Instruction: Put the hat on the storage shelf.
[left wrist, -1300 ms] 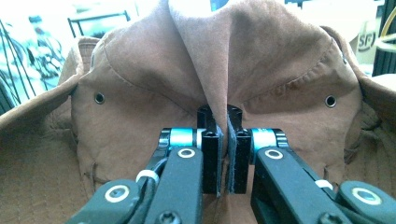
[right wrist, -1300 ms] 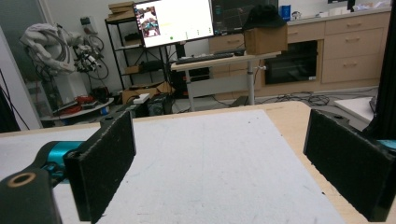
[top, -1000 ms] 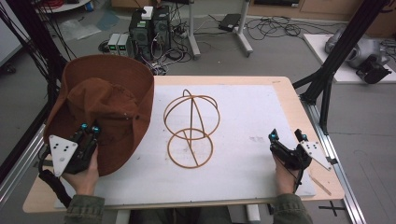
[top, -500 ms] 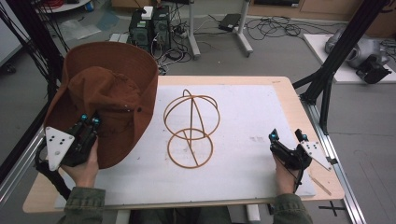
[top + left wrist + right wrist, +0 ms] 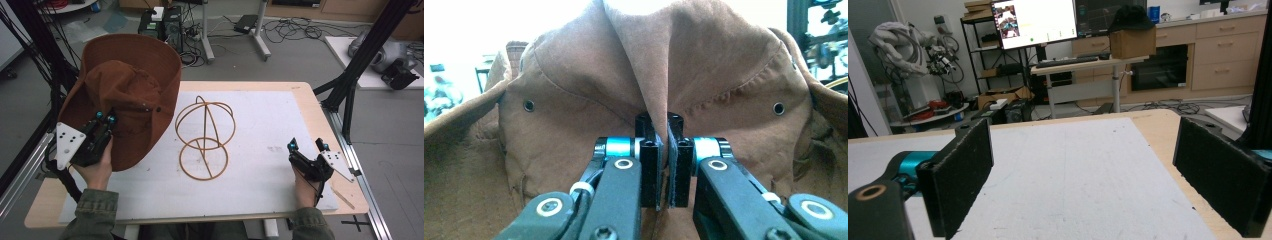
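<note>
Two grippers show: the left gripper (image 5: 104, 119), jaws pinching the brown hat (image 5: 131, 90) at left, beside the wire stand (image 5: 205, 137) mid-frame; the right gripper (image 5: 307, 146) gapes empty, lower right.

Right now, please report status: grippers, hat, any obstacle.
Left gripper shut on hat, lifted. Right gripper open, empty, on table. Wire stand free beside hat.

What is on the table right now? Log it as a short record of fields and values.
held item: brown brimmed hat, lifted and tilted
left claw: shut on a fold of the hat's fabric
right claw: open, nothing between the jaws, near the table's right edge
stand: wire hat stand, upright mid-table, bare
hat versus stand: hat to the stand's left, not on it
surface: white mat on a wooden table
</note>
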Tool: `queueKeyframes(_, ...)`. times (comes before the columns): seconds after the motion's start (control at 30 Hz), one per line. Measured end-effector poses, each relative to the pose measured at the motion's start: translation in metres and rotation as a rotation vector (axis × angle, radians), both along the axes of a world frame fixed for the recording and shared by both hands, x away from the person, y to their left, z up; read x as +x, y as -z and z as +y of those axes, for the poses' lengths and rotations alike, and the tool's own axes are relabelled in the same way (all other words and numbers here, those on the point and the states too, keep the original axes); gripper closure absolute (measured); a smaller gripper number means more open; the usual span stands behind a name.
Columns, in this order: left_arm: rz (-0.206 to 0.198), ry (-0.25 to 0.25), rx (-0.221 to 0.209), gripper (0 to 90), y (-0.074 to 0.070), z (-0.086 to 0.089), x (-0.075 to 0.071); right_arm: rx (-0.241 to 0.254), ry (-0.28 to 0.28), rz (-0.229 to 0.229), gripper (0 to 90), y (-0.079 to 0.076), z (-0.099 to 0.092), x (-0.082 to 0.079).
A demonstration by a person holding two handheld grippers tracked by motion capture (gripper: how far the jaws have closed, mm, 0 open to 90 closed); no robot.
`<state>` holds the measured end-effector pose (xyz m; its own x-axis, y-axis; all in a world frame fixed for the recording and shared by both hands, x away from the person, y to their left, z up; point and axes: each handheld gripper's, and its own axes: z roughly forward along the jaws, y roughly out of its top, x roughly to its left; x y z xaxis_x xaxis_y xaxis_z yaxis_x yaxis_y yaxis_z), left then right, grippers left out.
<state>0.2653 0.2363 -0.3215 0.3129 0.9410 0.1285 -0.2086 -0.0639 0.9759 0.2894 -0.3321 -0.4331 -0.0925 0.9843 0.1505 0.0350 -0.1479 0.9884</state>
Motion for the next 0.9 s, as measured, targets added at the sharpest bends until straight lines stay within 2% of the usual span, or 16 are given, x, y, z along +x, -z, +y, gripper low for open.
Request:
queueKeyframes(0.17,-0.011,0.036,-0.009,86.5,-0.008,-0.005,0.004,-0.001,-0.001,-0.001,8.4,0.0,0.0,0.0)
queueKeyframes(0.33,-0.024,0.093,-0.006,86.5,-0.016,-0.01,0.006,-0.004,-0.002,-0.003,8.4,0.0,0.0,0.0)
queueKeyframes(0.5,-0.033,0.162,-0.034,86.5,-0.023,-0.015,0.009,-0.011,-0.004,-0.005,8.4,0.0,0.0,0.001)
queueKeyframes(0.9,-0.035,0.293,-0.027,86.4,-0.035,-0.033,0.018,-0.004,-0.009,-0.004,8.4,0.0,0.001,0.0)
